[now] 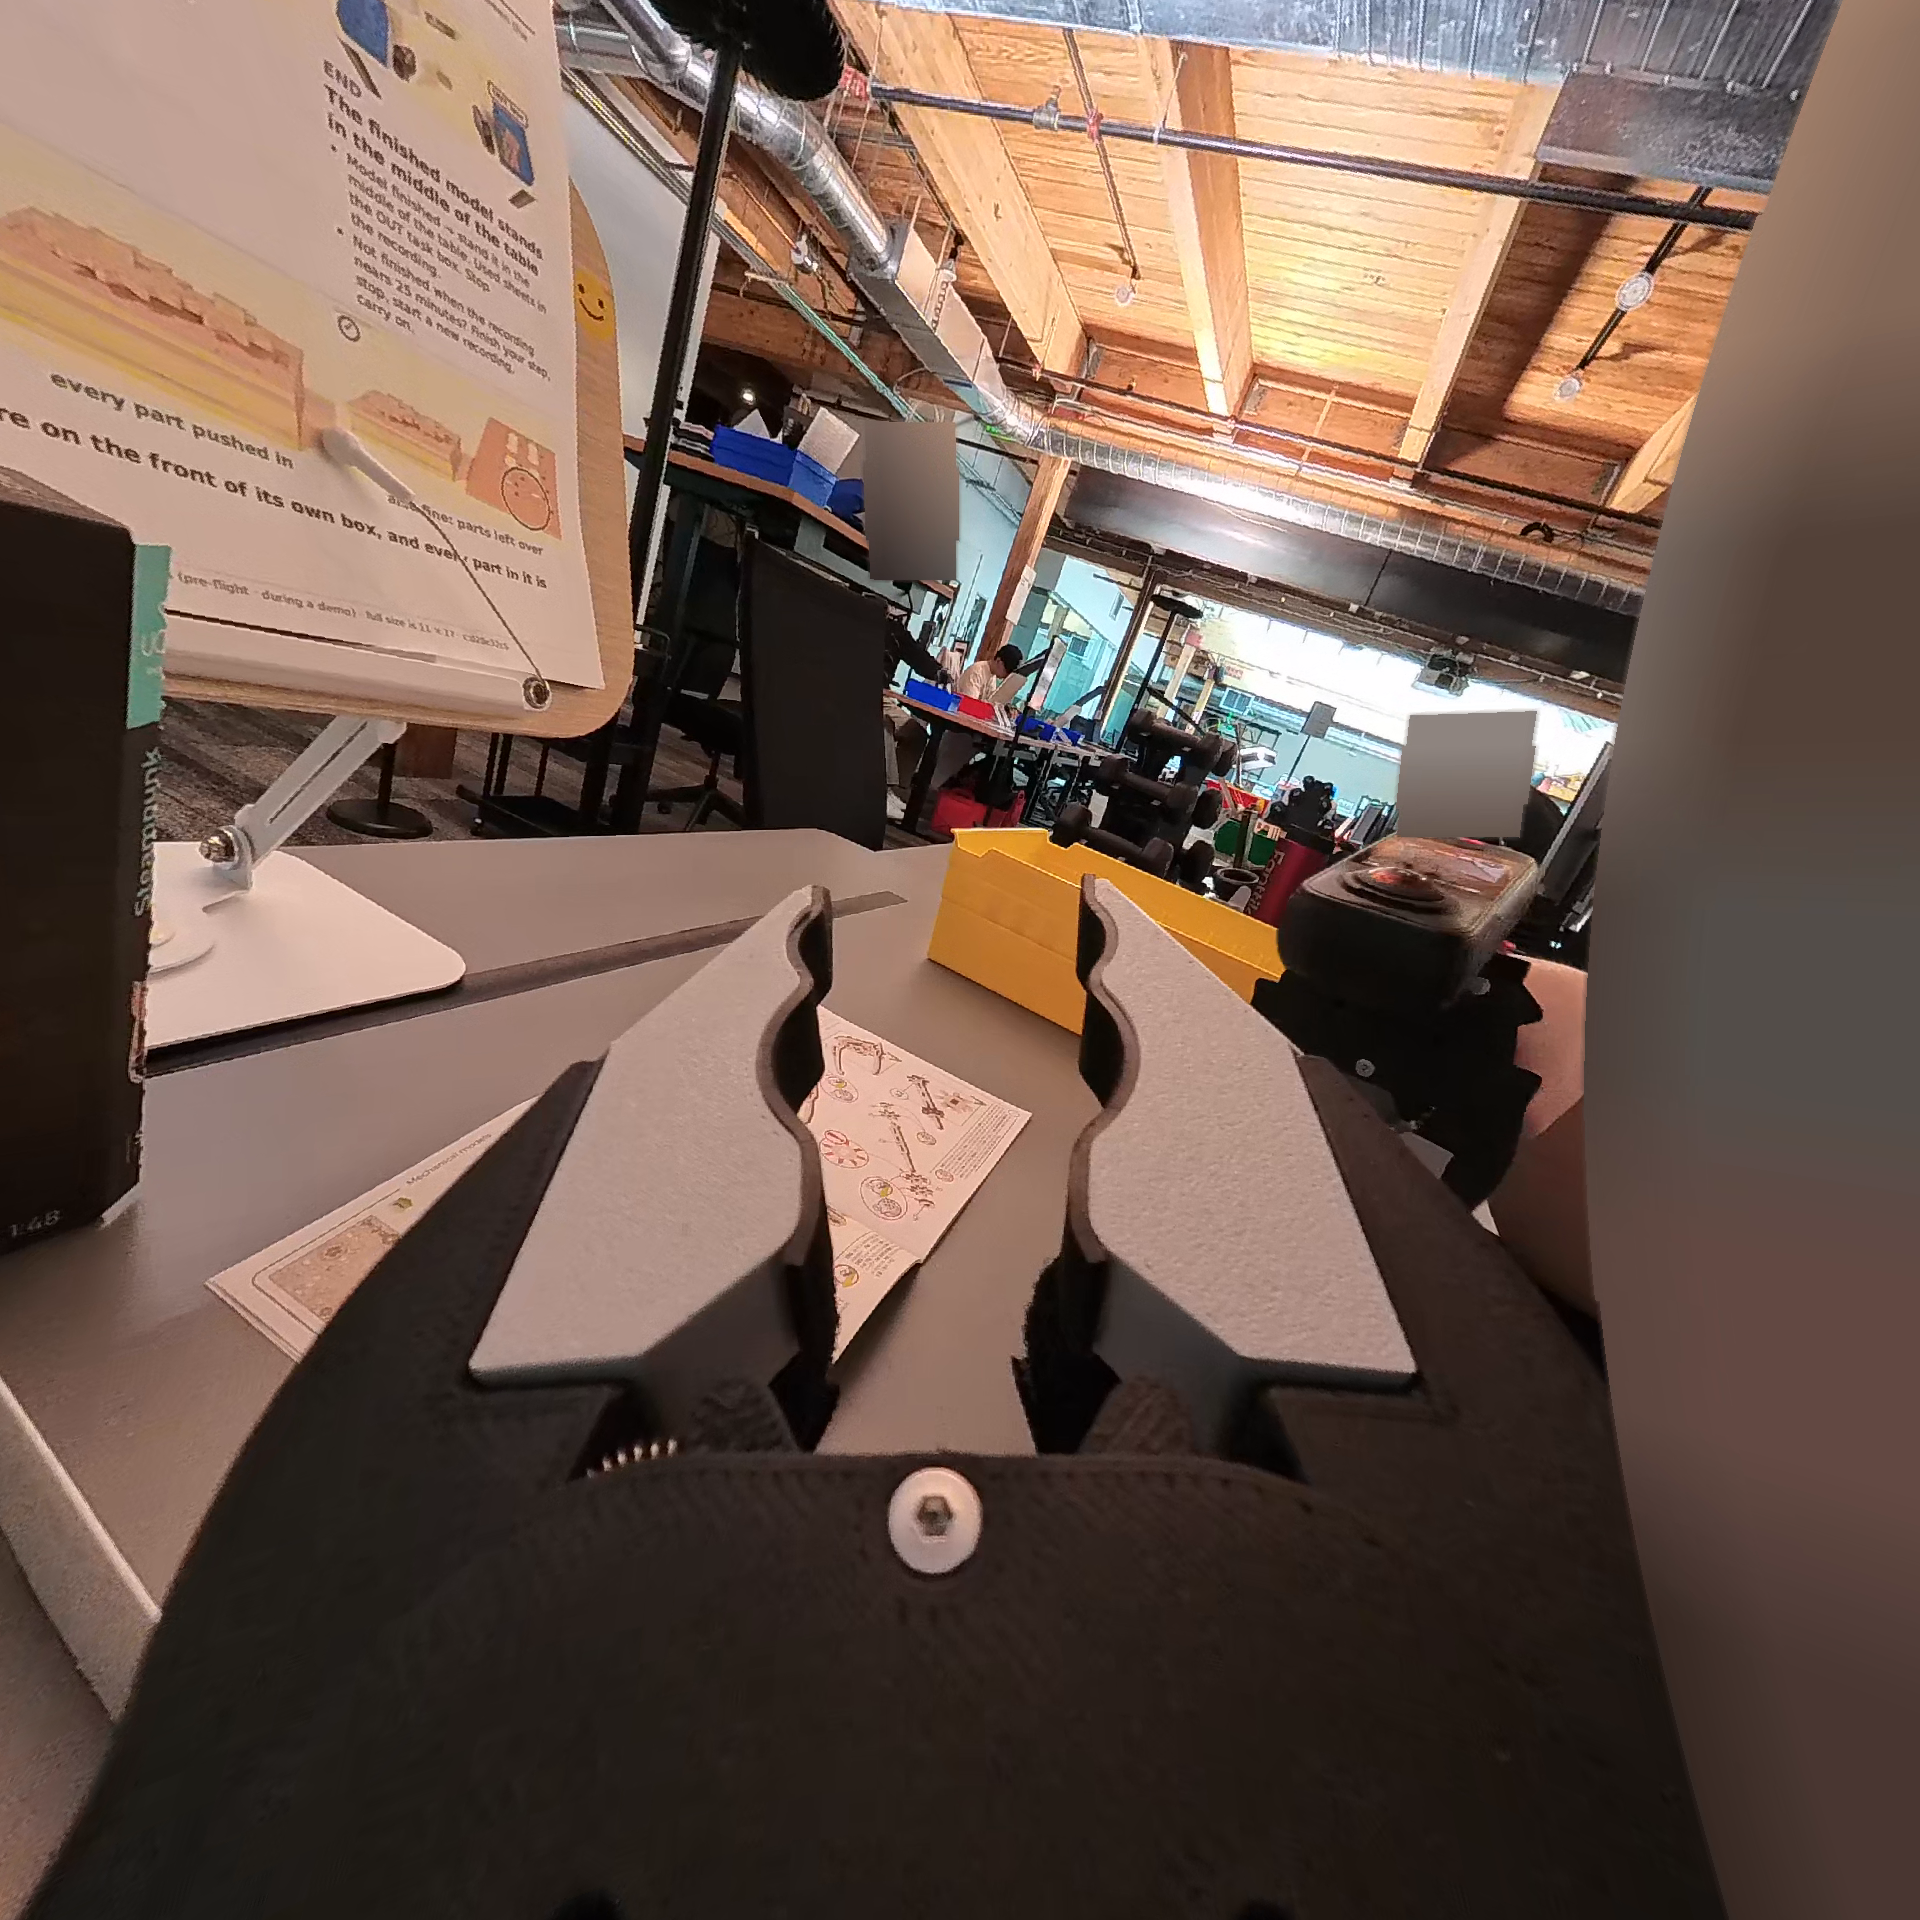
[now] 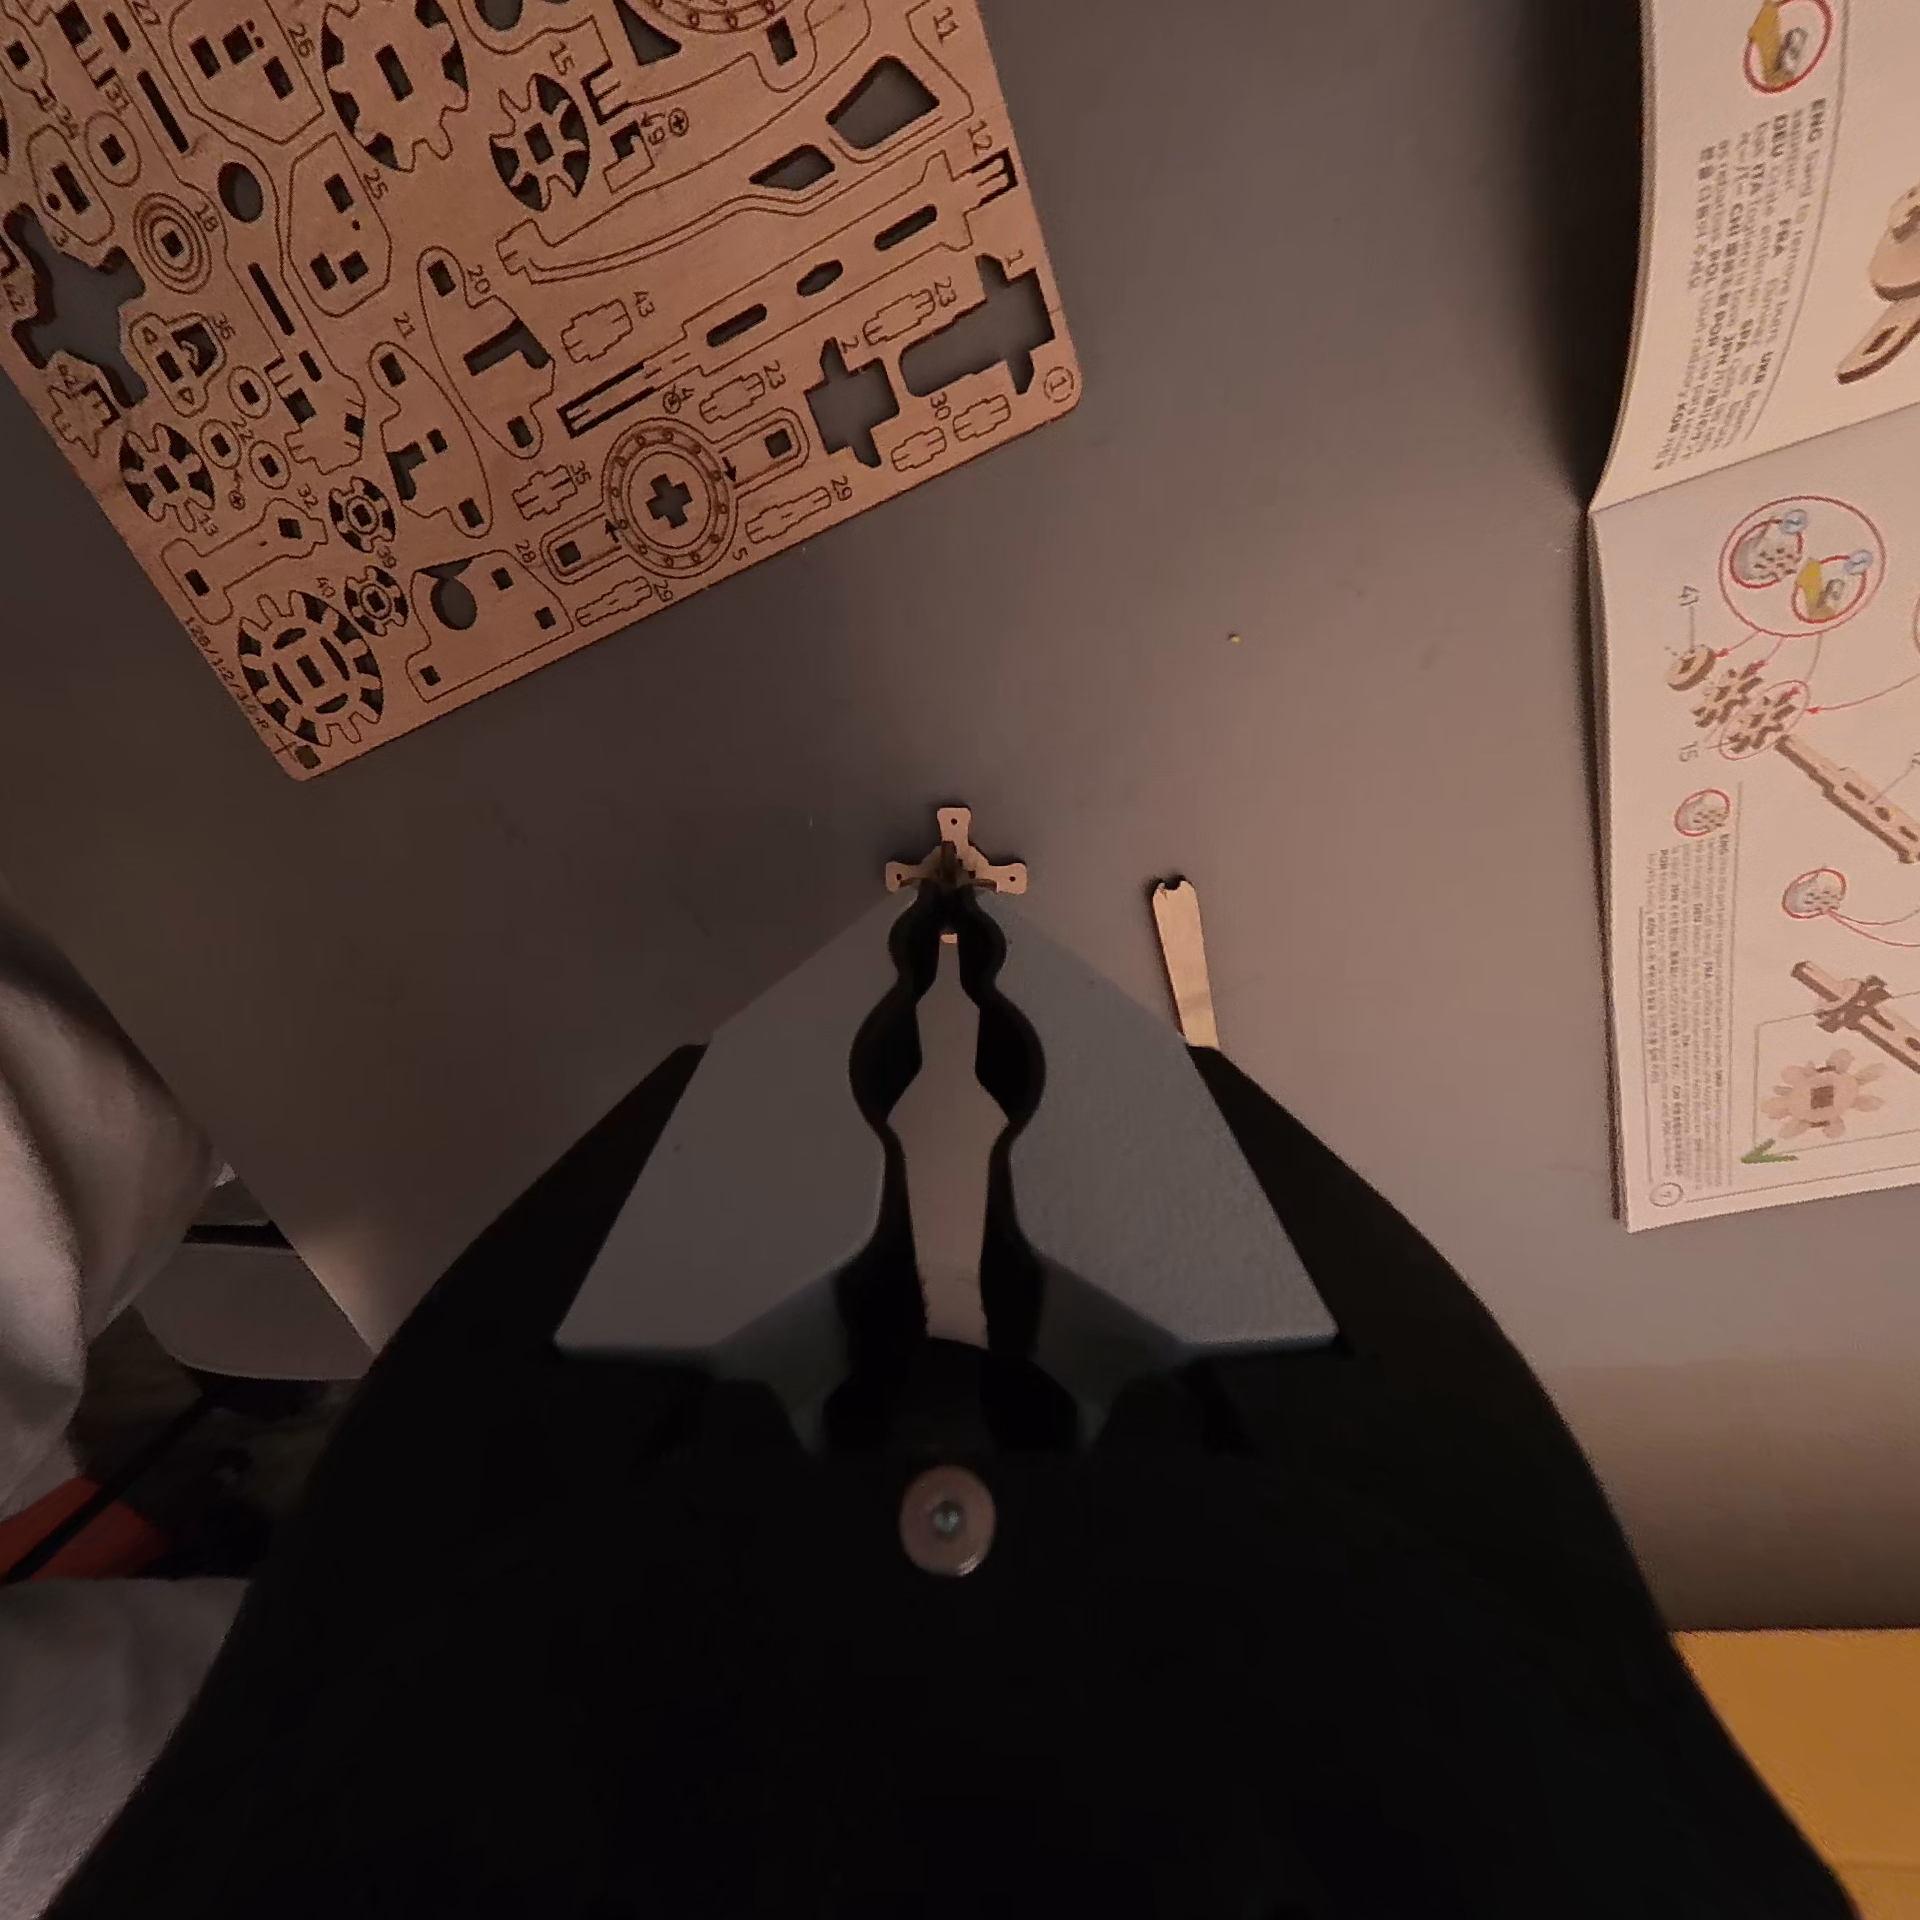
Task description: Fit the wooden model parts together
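In the right wrist view, my right gripper points down at the grey table. It is shut on a small cross-shaped wooden piece that sticks out past its tips. A pale strip shows in the gap between its fingers; I cannot tell whether it belongs to that piece. A flat wooden stick lies loose just right of the tips. A laser-cut wooden parts sheet lies at the upper left, with several parts punched out. In the left wrist view, my left gripper is open and empty, held above the table.
An open instruction booklet lies at the right and also shows under the left gripper. A yellow bin stands beyond it. A black box and a white stand holding an instruction sheet are at the left. The other gripper's body is at the right. About 25 centimetres separates my left fingertips from my right.
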Tool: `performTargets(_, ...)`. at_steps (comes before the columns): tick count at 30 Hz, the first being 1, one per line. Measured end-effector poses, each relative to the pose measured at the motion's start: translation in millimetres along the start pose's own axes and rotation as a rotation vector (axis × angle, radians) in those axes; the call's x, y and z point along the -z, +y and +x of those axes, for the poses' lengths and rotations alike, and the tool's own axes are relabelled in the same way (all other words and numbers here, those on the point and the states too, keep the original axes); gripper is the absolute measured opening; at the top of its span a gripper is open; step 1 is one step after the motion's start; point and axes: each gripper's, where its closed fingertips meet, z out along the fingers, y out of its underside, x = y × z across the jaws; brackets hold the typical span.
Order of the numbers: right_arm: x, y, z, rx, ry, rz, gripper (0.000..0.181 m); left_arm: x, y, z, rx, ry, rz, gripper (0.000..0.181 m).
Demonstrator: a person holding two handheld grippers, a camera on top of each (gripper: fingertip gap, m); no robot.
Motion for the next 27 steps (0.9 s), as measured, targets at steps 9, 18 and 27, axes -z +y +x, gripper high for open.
performTargets(9, 0.4, -0.6, 3.0, -0.083, -0.01, 0.015, 0.002, -0.2, 0.0, 0.7, -0.001, 0.002, 0.0, 0.045)
performTargets(18, 2.0, -1.4, 3.0, -0.088, -0.005, 0.022, 0.001, -0.2, 0.3, 0.6, -0.001, 0.002, -0.002, 0.045)
performTargets(27, 0.3, -0.1, 5.2, -0.097, 0.011, 0.01, 0.002, -0.2, 0.4, 0.6, -0.001, 0.003, -0.001, 0.046)
